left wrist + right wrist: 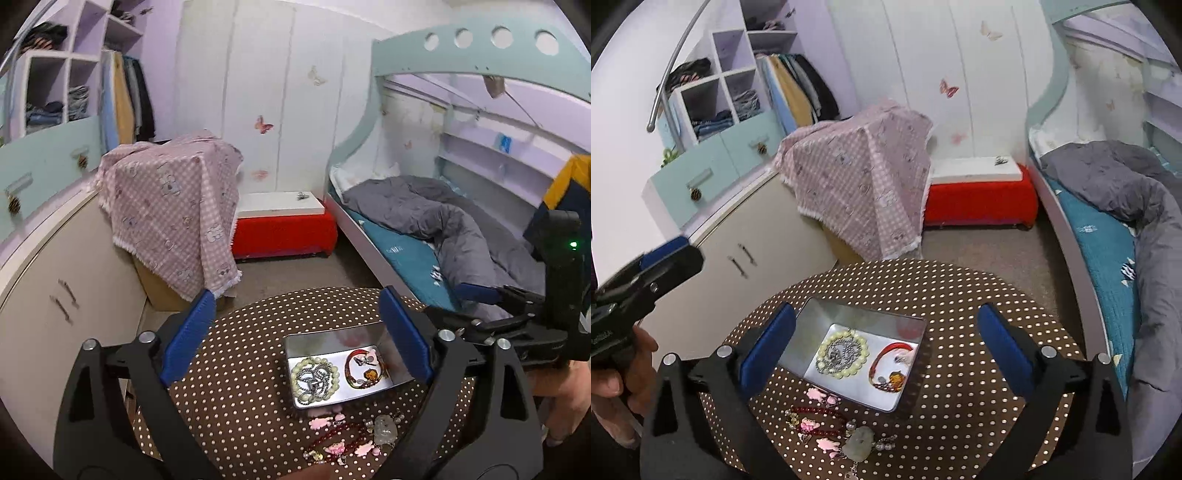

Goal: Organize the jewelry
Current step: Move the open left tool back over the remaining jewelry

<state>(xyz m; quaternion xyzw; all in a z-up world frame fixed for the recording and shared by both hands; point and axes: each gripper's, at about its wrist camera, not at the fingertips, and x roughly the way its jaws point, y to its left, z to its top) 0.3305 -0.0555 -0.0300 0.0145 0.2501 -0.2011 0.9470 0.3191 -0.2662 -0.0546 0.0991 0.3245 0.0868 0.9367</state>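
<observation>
An open metal tin sits on a round table with a brown dotted cloth. Inside lie a pale bead bracelet with a silver chain and a red bracelet. Loose pieces lie in front of the tin: pink charms, a red bead strand and a pale jade pendant. My left gripper hovers open over the tin, holding nothing. My right gripper is also open and empty, beside the left.
A bed with a grey duvet runs along the right. A red bench stands at the far wall, a pink checked cloth covers a box, and a cream cabinet stands on the left. Hands grip both handles.
</observation>
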